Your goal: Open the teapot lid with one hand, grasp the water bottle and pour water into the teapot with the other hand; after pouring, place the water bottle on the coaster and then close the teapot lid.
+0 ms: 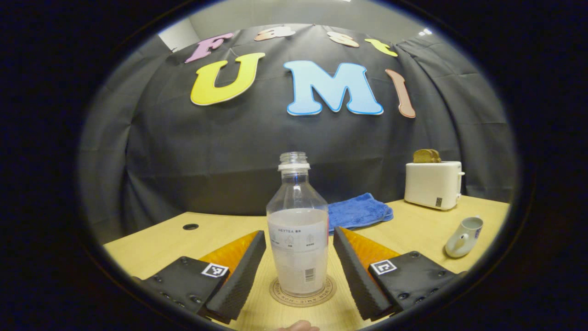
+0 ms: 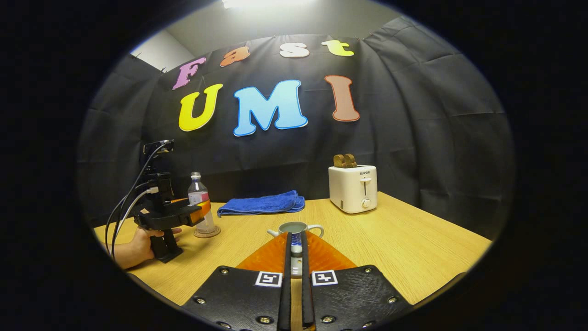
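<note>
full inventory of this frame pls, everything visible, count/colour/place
water bottle: 1, clear, uncapped, upright on the coaster
coaster: 1, tan, round, near table edge
teapot: 1, white, lid off, right of bottle
lid: 1, white, held in the right tool
towel: 1, blue, folded, table rear
toaster: 1, white, toast in slots, rear
table: 1, light wood
left tool: 1, open around bottle
right tool: 1, shut on lid
hand: 1, holding left tool

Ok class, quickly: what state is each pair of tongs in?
Left tongs: open, astride the water bottle.
Right tongs: shut on the teapot lid.
</note>
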`<state>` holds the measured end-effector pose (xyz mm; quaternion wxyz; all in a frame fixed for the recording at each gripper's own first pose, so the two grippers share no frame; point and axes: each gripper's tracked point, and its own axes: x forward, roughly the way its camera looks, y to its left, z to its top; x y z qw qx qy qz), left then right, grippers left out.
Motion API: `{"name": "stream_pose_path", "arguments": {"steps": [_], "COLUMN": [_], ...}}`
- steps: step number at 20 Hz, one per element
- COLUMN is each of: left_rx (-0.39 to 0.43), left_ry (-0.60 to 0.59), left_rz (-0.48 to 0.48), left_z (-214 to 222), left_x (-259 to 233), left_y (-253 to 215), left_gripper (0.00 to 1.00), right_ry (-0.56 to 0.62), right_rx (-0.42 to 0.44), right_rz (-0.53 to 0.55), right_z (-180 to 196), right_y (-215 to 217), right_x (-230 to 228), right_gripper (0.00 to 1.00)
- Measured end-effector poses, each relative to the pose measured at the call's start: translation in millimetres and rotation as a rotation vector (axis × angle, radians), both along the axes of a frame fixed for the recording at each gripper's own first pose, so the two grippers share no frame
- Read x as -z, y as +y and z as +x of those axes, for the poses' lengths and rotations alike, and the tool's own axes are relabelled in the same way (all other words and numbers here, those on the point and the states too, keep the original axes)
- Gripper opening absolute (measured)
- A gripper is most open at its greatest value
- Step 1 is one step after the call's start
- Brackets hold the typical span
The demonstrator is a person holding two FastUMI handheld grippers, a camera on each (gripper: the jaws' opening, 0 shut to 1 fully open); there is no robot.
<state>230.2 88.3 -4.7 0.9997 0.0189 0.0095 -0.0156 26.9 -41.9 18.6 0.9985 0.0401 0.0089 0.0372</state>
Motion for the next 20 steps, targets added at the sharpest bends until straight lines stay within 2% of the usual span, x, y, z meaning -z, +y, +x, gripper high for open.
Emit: {"name": "stream_pose_path", "arguments": {"steps": [9, 13, 16, 20], "left_rx": [-0.023, -0.022, 0.009, 0.044], "left_ry": [-0.013, -0.023, -0.022, -0.011], "left_rz": [0.005, -0.027, -0.079, -0.141], "left_z": [-18.3, -58.9, -101.7, -160.6], "left_x": [-9.8, -22.2, -29.9, -34.9], "left_y": [3.4, 0.1, -12.5, -26.1], "left_gripper": [1.00, 1.00, 1.00, 1.00], "right_ry": [-0.015, -0.060, -0.117, -0.110], "right_rx": [-0.004, -0.008, -0.003, -0.003], "right_rz": [-0.006, -0.011, -0.028, -0.052], "right_z": [-5.8, 3.4, 34.1, 88.3], "right_y": [2.4, 4.5, 8.5, 16.2], "right_x": [-7.4, -20.9, -37.2, -35.4], "right_gripper": [0.09, 0.09, 0.09, 0.09]}}
